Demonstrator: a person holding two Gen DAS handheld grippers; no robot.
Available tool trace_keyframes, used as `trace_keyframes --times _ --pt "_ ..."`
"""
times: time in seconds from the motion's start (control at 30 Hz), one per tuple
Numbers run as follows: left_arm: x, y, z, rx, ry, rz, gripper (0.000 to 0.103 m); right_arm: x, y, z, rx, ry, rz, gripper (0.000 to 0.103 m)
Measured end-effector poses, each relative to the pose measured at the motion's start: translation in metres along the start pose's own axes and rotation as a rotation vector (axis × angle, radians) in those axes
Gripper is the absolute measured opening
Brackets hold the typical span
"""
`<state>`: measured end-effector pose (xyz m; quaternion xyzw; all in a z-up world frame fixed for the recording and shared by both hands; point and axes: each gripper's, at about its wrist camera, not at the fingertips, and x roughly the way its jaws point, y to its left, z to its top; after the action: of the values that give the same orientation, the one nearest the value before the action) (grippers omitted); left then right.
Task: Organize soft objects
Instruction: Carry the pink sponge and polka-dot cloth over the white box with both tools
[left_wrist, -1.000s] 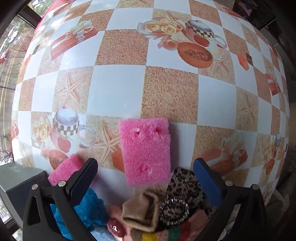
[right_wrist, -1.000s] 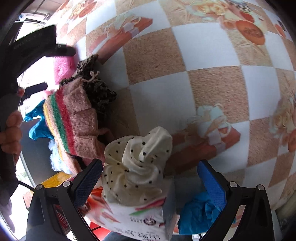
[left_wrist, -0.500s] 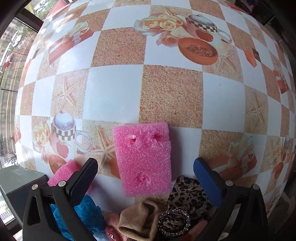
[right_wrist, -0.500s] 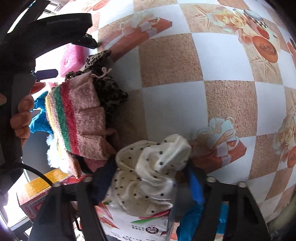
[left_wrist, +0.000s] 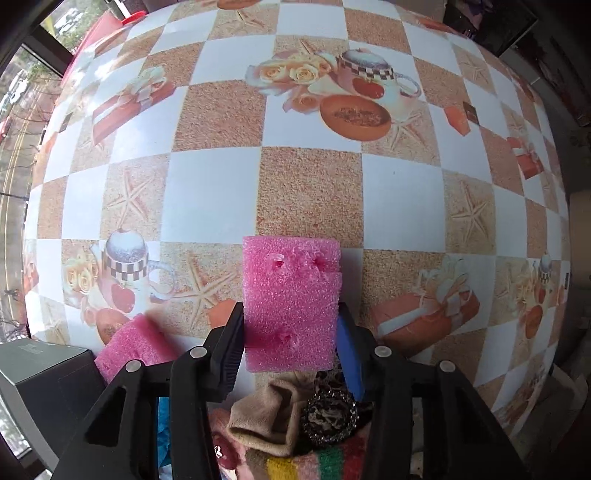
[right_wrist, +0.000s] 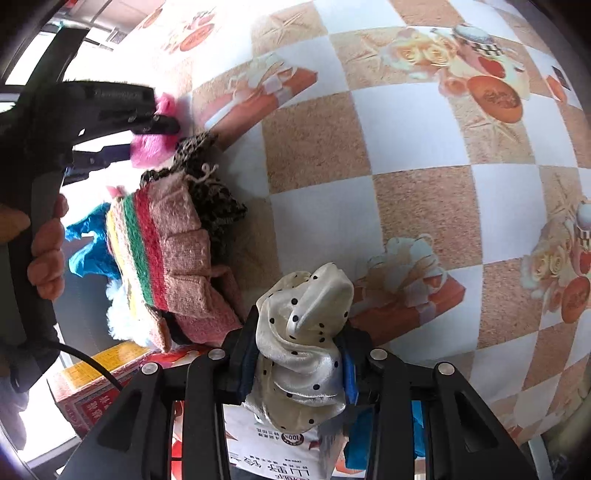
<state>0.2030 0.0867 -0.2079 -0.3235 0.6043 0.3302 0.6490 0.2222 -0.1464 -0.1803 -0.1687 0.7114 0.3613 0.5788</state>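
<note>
A pink foam block (left_wrist: 291, 295) lies on the checked tablecloth (left_wrist: 207, 206), and the jaws of my left gripper (left_wrist: 291, 332) are closing on it, pads against its two long sides. In the right wrist view the same block (right_wrist: 151, 147) shows as a blurred pink mass by the left gripper's fingers (right_wrist: 147, 122). The jaws of my right gripper (right_wrist: 299, 354) are closing on a cream polka-dot satin cloth (right_wrist: 306, 325), bunched between the pads and raised off a printed white bag (right_wrist: 280, 443).
A second pink foam piece (left_wrist: 129, 347) lies at the lower left by a grey box (left_wrist: 40, 376). A beige sock (left_wrist: 266, 417), a leopard scrunchie (left_wrist: 328, 413), a striped knit piece (right_wrist: 166, 251), blue cloth (right_wrist: 88, 240) and a red-yellow box (right_wrist: 99, 376) crowd the near edge.
Both grippers went from wide open to closed in. The left one came onto the pink foam block. The right one took hold of the polka-dot cloth and rose a little.
</note>
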Motion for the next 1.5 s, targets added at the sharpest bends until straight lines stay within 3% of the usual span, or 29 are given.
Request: trace_keyframes --times 0.4,0.53,0.77,1.23,1.5 --pt "-0.063 -0.022 -0.024 0.085 -0.087 -0.031 0.049 -0.045 -0.022 -0.004 0.054 -0.071 0.019 0.038" --pt "-0.083 0.002 -0.040 0.128 -0.089 -0.059 0.049 -0.058 -0.034 -0.008 0.072 -0.088 0.033 0.038" --pt "-0.119 -0.003 -0.091 0.204 -0.090 -0.084 0.049 -0.061 -0.037 -0.020 0.091 -0.107 0.041 0.038" --pt "-0.142 -0.028 -0.200 0.353 -0.047 -0.123 0.049 -0.077 -0.052 -0.050 0.029 -0.111 0.044 0.038" --pt "-0.149 -0.019 -0.259 0.500 -0.027 -0.184 0.049 -0.076 -0.044 -0.094 0.040 -0.106 0.026 0.039"
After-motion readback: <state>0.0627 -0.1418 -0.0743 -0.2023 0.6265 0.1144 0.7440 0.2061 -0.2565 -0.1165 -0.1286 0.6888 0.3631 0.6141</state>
